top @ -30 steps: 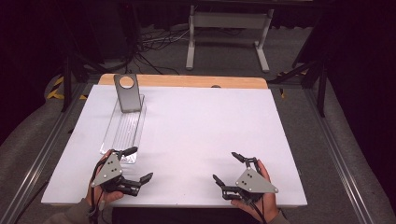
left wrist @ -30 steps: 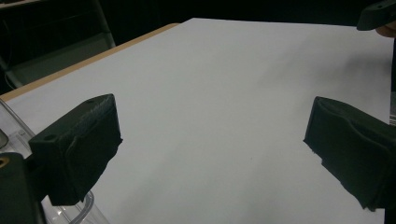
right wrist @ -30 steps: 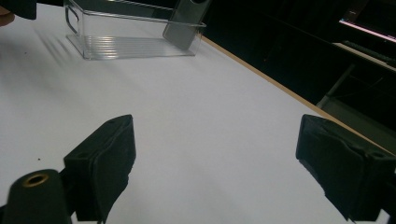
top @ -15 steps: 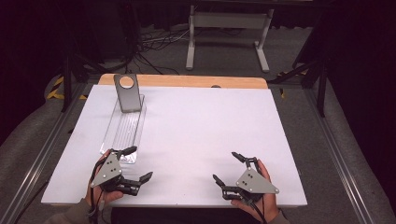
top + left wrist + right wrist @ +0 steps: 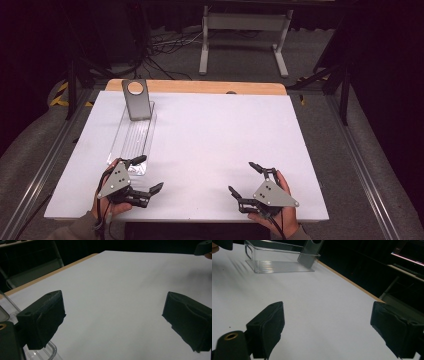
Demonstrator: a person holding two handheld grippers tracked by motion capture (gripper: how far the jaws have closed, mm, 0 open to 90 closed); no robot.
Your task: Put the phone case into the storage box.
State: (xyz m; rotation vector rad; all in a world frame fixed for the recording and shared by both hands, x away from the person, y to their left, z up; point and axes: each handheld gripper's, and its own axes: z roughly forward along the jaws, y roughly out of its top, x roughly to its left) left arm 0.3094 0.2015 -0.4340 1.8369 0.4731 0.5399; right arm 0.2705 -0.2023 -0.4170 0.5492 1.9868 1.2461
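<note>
**Both jaws wide open near the clear tray**

The clear tray [image 5: 132, 142] lies lengthwise on the left part of the white tabletop [image 5: 215, 145], its near end just beside my left gripper [image 5: 144, 175]. A grey stand [image 5: 136, 100] with a round pale disc on its face leans upright at the tray's far end. In my right gripper view the clear tray [image 5: 279, 263] shows ribbed along its floor, with the grey stand [image 5: 310, 252] tilted against its far wall.

My left gripper rests at the near left of the tabletop, jaws spread wide with nothing between them; one jaw tip sits by the tray's near end, though I cannot tell whether it touches. In my left gripper view the rounded corner of the clear tray [image 5: 47, 352] sits just under the left-hand jaw.

My right gripper [image 5: 248, 179] rests at the near right of the tabletop, well apart from the tray, jaws likewise spread wide and holding nothing. A wooden edge [image 5: 200, 86] borders the tabletop's far side, and beyond it a metal frame [image 5: 245, 30] stands on the floor.
</note>
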